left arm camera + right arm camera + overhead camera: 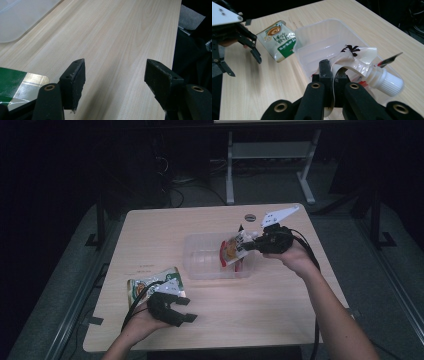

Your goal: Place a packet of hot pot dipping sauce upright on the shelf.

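Observation:
My right gripper (252, 245) is shut on a white spouted pouch (233, 249) and holds it over the right end of a clear plastic tub (200, 256). In the right gripper view the jaws pinch the pouch's (352, 58) folded edge, and its white screw cap (388, 81) points right above the tub (317, 42). A green and white flat pouch (150, 284) lies on the table at front left. My left gripper (186, 310) stands open just right of it, low over bare wood (110, 45), with the green pouch's corner (22, 85) beside its left jaw.
The light wooden table (280, 295) has free room at its front middle and right. A round grommet (250, 217) sits near the far edge. Beyond the table stand white desk legs (230, 170) on a dark floor.

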`<state>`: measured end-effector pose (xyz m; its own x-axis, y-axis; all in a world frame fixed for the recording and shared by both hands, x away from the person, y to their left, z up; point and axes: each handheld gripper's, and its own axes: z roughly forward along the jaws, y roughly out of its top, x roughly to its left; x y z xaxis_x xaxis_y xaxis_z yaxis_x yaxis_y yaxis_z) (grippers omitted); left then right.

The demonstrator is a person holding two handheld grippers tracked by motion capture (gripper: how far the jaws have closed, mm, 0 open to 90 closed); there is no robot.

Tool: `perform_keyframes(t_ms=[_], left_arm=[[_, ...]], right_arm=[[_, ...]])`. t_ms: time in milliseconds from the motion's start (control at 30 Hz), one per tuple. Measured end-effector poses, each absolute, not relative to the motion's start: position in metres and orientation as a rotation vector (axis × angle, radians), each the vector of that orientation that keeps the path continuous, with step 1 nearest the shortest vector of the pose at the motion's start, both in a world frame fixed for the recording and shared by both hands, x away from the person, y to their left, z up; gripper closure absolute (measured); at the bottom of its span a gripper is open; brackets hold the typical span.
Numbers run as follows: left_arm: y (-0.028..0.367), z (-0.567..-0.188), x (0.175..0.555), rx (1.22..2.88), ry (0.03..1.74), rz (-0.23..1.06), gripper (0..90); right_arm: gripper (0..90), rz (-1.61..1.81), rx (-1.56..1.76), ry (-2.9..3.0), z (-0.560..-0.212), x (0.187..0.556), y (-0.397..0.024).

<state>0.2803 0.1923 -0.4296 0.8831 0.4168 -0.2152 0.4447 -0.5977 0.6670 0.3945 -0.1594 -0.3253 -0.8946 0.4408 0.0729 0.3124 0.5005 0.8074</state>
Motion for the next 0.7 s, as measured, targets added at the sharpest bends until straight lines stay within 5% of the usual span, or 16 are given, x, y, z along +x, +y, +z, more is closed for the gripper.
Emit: perform_keyframes(t_ms=[700], left_arm=[[0.192, -0.431, 0.280, 2.281, 0.614, -0.055, 32.8]], right_arm=[[88.2, 1.273, 0.672, 2.645, -0.343, 0.409, -0.134]])
